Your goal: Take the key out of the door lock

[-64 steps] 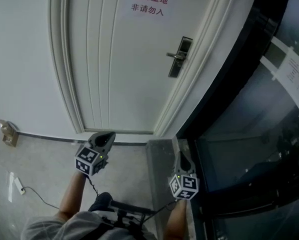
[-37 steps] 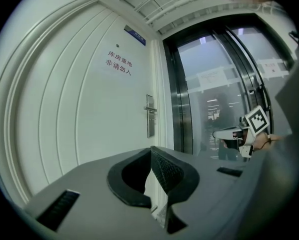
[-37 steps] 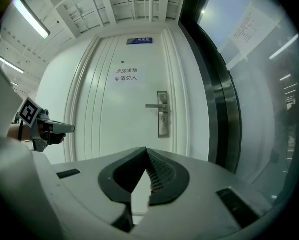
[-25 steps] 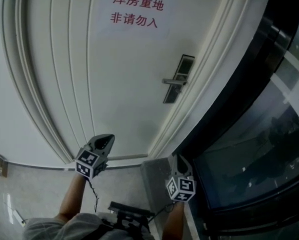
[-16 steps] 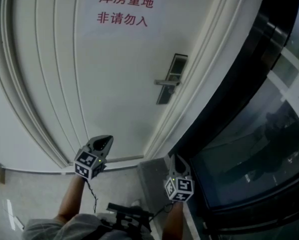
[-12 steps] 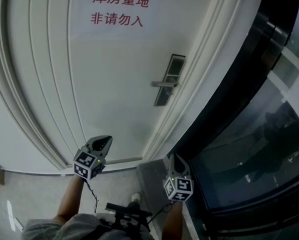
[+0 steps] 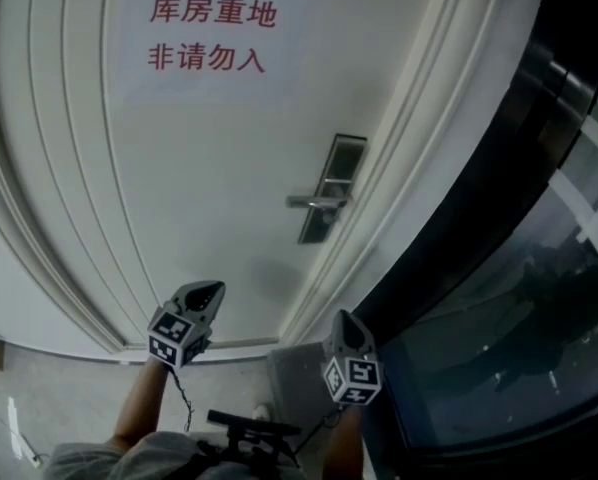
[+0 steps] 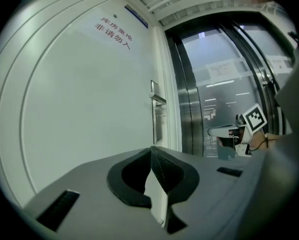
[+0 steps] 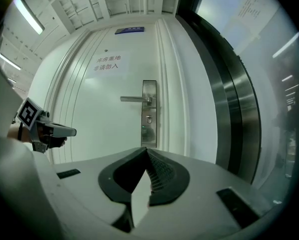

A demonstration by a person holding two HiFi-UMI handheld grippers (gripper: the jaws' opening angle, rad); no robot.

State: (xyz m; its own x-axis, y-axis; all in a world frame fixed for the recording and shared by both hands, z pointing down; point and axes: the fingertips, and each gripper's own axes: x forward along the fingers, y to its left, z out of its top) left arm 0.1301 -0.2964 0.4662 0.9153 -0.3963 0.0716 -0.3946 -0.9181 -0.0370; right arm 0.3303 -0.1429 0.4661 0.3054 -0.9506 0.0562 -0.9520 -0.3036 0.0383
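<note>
door lock [image 7: 324,190] nearer | left gripper [image 7: 205,291] jaws pressed together | right gripper [image 7: 341,320] jaws pressed together

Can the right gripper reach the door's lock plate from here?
Likely yes, once closer: nothing stands between the right gripper and the lock plate, which it faces squarely, but it is well short of it. Its fingers are shut and empty. No key can be made out.

I am looking at lock plate [image 9: 149,111]: key too tiny for telling. Top of door [image 7: 229,188] getting cut off.
</note>
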